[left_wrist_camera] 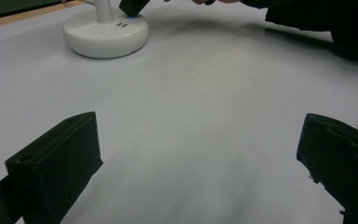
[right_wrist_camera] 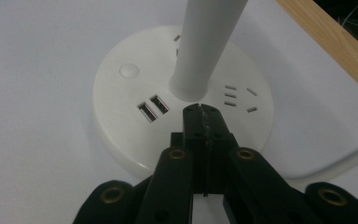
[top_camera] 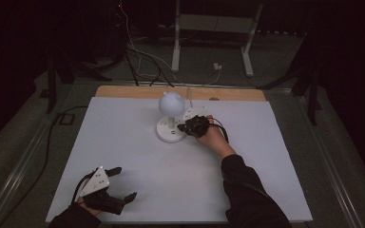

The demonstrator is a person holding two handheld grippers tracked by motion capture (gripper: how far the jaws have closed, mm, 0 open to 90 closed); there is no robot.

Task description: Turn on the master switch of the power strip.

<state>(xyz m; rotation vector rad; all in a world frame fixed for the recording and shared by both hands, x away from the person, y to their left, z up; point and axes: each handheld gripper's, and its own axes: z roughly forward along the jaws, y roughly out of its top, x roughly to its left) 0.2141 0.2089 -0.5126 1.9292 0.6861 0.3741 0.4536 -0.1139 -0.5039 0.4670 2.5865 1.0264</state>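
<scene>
From the high view, a white lamp (top_camera: 171,116) with a round head stands on its disc base near the far middle of the desk (top_camera: 123,156), which is covered by a pale sheet. The right gripper (top_camera: 186,127) reaches to the base's right edge. The left gripper (top_camera: 126,183) rests at the near left corner, well apart from the lamp, its fingers spread and empty.

In the left gripper view, both black fingers (left_wrist_camera: 56,163) stand wide apart over bare sheet; the lamp base (left_wrist_camera: 106,35) sits far off, a small blue glow at its top where the other gripper meets it.

In the right gripper view, the fingers (right_wrist_camera: 200,121) are clenched together on nothing, their tip on the base (right_wrist_camera: 121,107) just beside the stem (right_wrist_camera: 205,46), right of two USB ports (right_wrist_camera: 151,107). The round button (right_wrist_camera: 129,71) lies farther left.

A hard or off-centre push could slide the light base on the smooth sheet, or nudge the stem and tip the lamp.

The room is dark; cables (top_camera: 142,61) and a white frame (top_camera: 214,33) lie beyond the wooden far edge (top_camera: 180,92).
</scene>
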